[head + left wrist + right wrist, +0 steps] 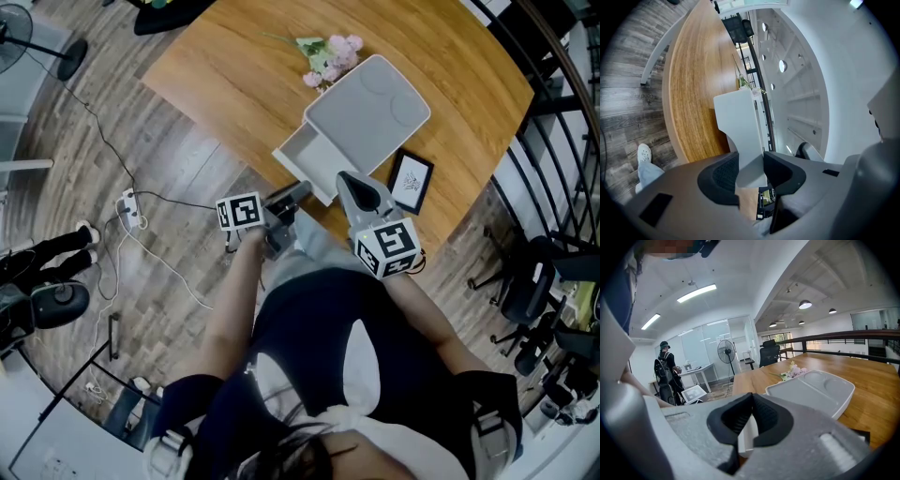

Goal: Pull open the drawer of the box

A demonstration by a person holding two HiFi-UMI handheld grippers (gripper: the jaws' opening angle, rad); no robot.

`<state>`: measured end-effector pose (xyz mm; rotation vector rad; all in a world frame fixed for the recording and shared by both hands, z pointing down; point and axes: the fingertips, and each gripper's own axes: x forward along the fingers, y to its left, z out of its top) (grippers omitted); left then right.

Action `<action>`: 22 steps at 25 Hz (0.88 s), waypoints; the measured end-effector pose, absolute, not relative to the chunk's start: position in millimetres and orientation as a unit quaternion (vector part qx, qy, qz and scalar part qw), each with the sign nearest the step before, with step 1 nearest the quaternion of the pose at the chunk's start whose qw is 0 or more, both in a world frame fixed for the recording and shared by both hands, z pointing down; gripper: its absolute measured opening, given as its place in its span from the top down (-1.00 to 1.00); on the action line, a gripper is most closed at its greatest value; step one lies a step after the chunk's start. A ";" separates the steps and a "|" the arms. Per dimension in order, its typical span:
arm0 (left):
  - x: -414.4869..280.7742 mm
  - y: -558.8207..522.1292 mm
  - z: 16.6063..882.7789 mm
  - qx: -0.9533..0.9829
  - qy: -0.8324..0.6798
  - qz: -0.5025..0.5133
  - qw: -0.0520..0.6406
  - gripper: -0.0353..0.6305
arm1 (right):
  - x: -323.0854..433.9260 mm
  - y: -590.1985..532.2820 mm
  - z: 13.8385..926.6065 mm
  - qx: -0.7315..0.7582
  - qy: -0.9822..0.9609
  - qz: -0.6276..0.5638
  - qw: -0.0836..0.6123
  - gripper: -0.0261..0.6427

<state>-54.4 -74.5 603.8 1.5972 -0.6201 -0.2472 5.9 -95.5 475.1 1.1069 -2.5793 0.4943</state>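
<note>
My left fingers [723,174] pinch the drawer [738,122] front to pull it out – right fingers [733,420], pressed together, seemingly steady the gray box [367,114].

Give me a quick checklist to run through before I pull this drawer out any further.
1. Left claw clamped on drawer front: ok.
2. Drawer partly out of box: ok.
3. Right claw shut, holding nothing: ok.
4. Right claw steadying the box: cannot tell.
5. Flowers and frame clear of drawer's path: ok.
</note>
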 end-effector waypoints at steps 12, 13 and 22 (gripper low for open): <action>-64.0 -57.1 602.7 0.699 -0.278 -0.111 0.649 0.36 | -0.2 -86.1 471.7 0.375 -0.900 0.169 0.145 0.93; -64.7 -56.4 602.8 0.699 -0.279 -0.111 0.649 0.36 | -0.3 -85.9 471.9 0.374 -0.900 0.169 0.146 0.93; -70.8 -46.8 604.6 0.697 -0.286 -0.114 0.648 0.36 | -0.6 -79.3 473.8 0.370 -0.901 0.172 0.145 0.93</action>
